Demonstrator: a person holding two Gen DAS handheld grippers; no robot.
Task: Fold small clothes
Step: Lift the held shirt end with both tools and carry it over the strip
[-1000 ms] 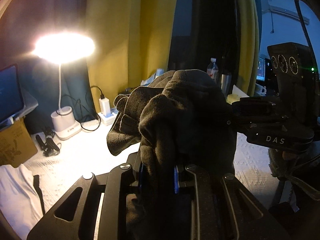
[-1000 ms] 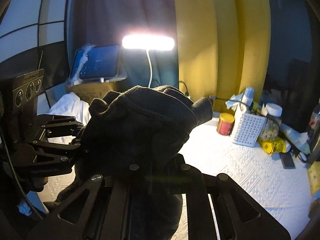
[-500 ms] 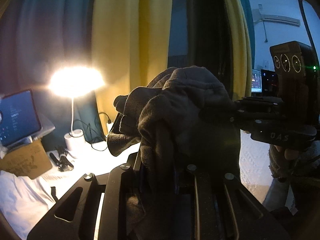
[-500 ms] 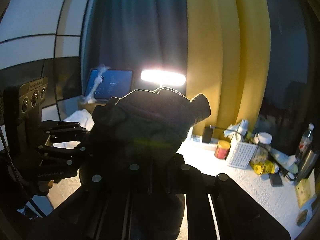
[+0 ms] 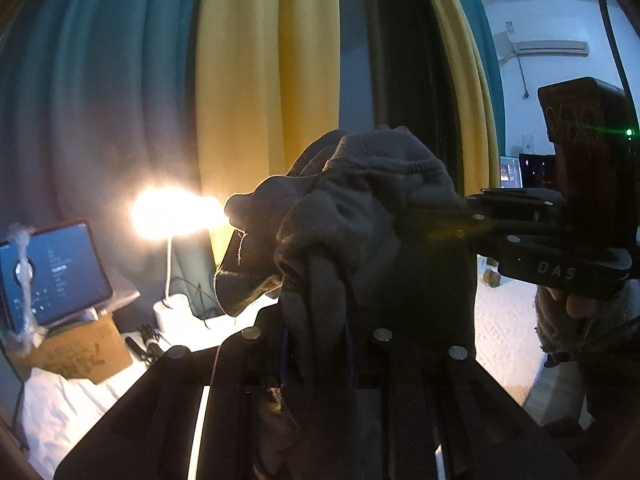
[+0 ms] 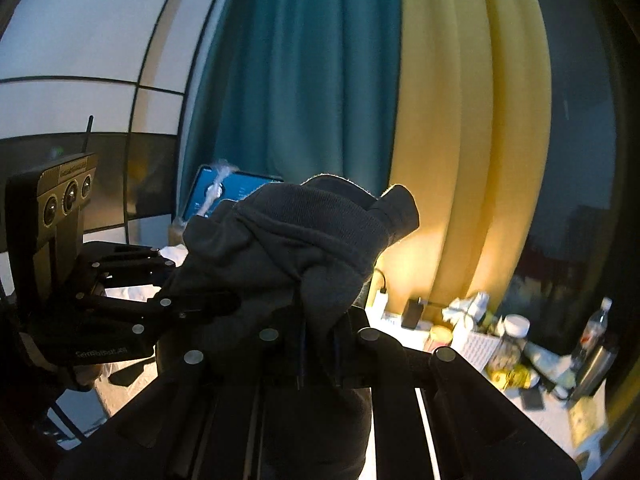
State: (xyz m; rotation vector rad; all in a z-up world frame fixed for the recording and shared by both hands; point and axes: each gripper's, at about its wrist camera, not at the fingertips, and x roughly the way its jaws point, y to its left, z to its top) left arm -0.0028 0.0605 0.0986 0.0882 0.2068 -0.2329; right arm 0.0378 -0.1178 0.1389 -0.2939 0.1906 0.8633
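A dark grey knitted garment (image 5: 360,216) is bunched up and held in the air above the table. My left gripper (image 5: 316,356) is shut on a gathered fold of it, the cloth pinched between its pads. My right gripper (image 6: 318,356) is shut on the same dark garment (image 6: 296,252) from the other side. In the left wrist view the right gripper's body (image 5: 552,240) comes in from the right, held by a hand (image 5: 580,304). The left gripper's body (image 6: 100,292) shows at the left of the right wrist view. The garment's lower part is hidden behind the fingers.
A lit desk lamp (image 5: 172,212), a tablet (image 5: 52,272) on a cardboard box (image 5: 80,352) and white cloth (image 5: 64,404) lie left on the white table (image 5: 500,320). Bottles, jars and a white basket (image 6: 476,352) crowd the right. Teal and yellow curtains (image 6: 440,120) hang behind.
Both grippers have risen with the garment and tilted upward; the table and lamp have dropped lower in both views. The grips on the cloth look unchanged.
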